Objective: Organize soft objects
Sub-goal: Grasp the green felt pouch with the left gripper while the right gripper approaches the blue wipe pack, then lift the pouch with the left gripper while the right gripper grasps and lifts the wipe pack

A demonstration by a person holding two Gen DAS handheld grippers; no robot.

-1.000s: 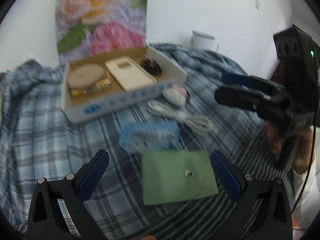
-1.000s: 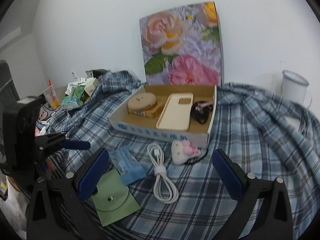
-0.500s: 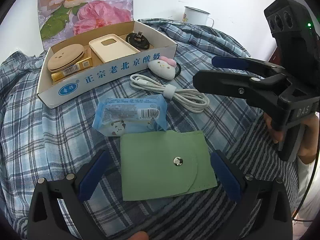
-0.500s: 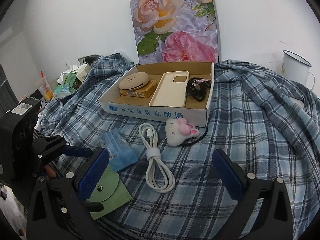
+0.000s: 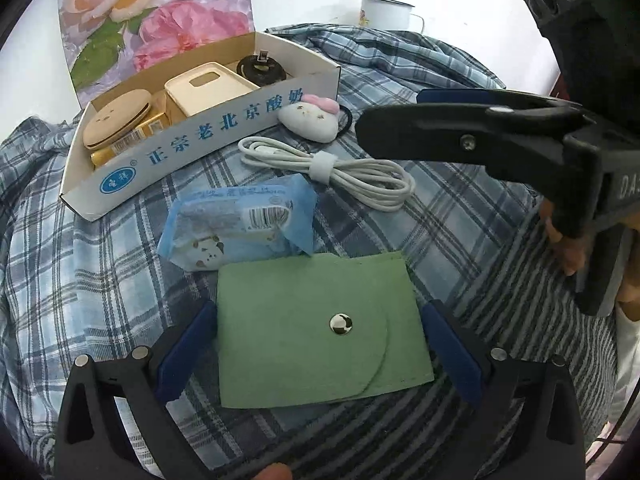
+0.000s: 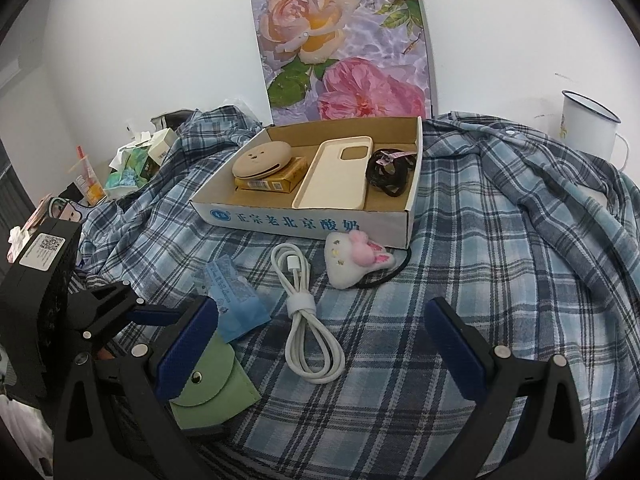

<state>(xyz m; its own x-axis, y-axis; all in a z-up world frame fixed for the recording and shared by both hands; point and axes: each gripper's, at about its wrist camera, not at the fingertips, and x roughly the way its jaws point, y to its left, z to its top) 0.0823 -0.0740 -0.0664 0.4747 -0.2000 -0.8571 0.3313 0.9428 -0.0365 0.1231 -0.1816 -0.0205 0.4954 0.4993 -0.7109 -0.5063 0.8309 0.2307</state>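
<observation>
1. Approach is what has changed: over the last second we have brought the left gripper down and forward, so the green snap pouch now lies between its spread fingers on the plaid cloth.
2. Right gripper hovers wide apart over the white cable, holding nothing.
3. Pouch looks next for the cardboard box; tissue pack and plush hair tie still wait outside.

White enamel mug, floral board behind.
</observation>
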